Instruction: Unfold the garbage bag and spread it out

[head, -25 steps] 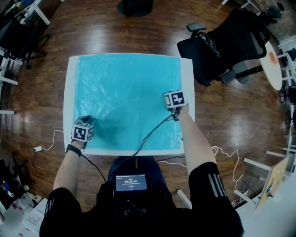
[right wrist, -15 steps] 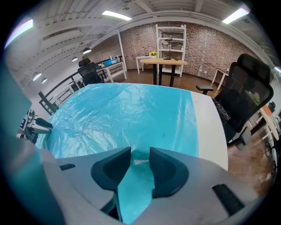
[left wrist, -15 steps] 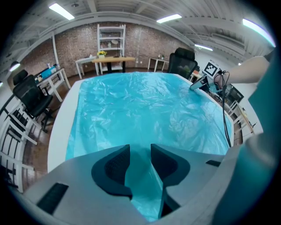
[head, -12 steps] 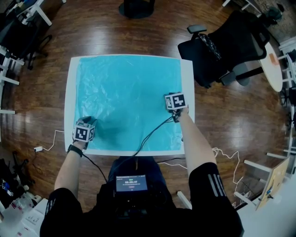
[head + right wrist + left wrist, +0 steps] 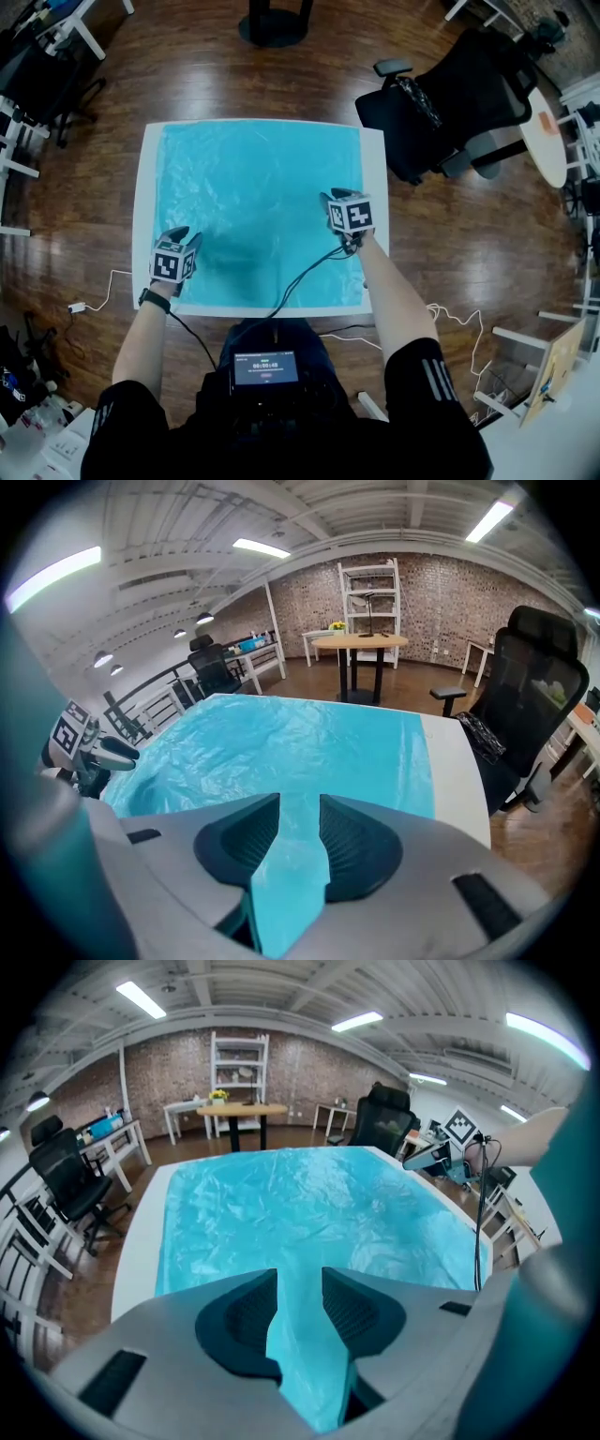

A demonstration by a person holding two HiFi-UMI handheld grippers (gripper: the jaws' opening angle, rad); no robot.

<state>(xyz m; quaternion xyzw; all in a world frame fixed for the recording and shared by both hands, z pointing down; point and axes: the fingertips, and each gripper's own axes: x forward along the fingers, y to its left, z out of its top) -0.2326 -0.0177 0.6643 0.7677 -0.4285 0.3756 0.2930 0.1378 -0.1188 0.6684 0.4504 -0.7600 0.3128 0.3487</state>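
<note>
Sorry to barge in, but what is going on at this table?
A person is spreading a blue garbage bag over a white table with two hand-held grippers. The left gripper and the right gripper each pinch the bag's near edge, which is raised slightly off the table. The rest of the bag lies unfolded and nearly flat, with some wrinkles.
</note>
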